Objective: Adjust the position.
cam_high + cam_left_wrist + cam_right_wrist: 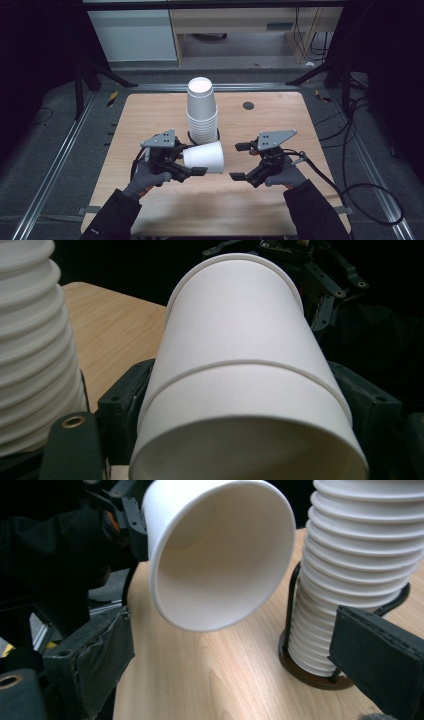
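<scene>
Between left tool jaws, paper cup

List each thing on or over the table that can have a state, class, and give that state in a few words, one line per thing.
single paper cup: held on its side above the table, open mouth towards the right gripper
cup stack: upright, upside down, nested, standing in a holder
holder: on the table, dark wire frame around the stack
left gripper: shut on the single paper cup
right gripper: open, holding nothing
</scene>
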